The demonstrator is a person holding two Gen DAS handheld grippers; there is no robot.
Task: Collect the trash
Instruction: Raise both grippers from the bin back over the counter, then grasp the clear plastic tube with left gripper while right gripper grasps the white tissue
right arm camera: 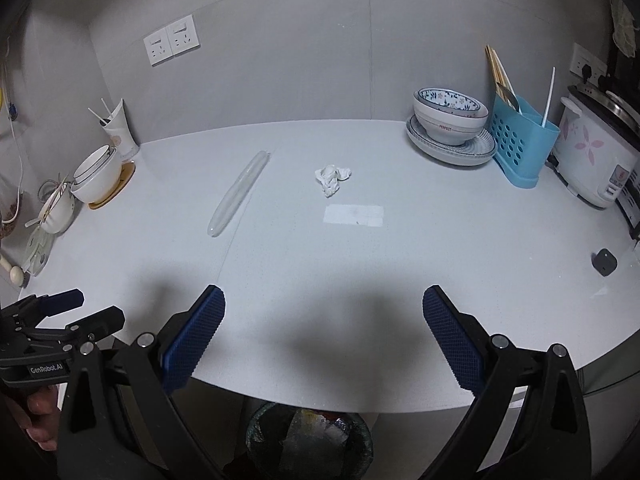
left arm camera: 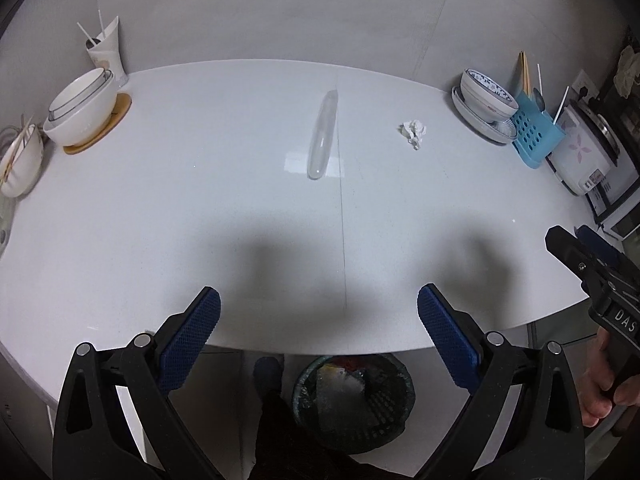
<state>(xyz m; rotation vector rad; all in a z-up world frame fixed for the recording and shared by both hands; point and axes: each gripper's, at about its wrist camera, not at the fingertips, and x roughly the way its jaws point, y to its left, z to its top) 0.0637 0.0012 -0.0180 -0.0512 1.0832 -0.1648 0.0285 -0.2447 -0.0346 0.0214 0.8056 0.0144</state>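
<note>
Left on surface (right arm camera: 320, 300): crumpled tissue (right arm camera: 333, 178), clear plastic tube (right arm camera: 238, 194). Bin (left arm camera: 354, 398) below, part-filled. Left tongs (left arm camera: 319, 338), right tongs (right arm camera: 324, 334): apart, empty.

Both fisheye views are evenly but dimly lit, with a cool grey cast. The table (left arm camera: 160, 200) is bent into a strong curve, and dark vignetting is seen at the corners. 2 broad, soft shadows are cast across the near part of the table in each view. A pale rectangular glare patch (right arm camera: 353, 215) is reflected on the surface in the right wrist view. The middle is rendered fairly sharp; detail at the edges is softened and stretched.
</note>
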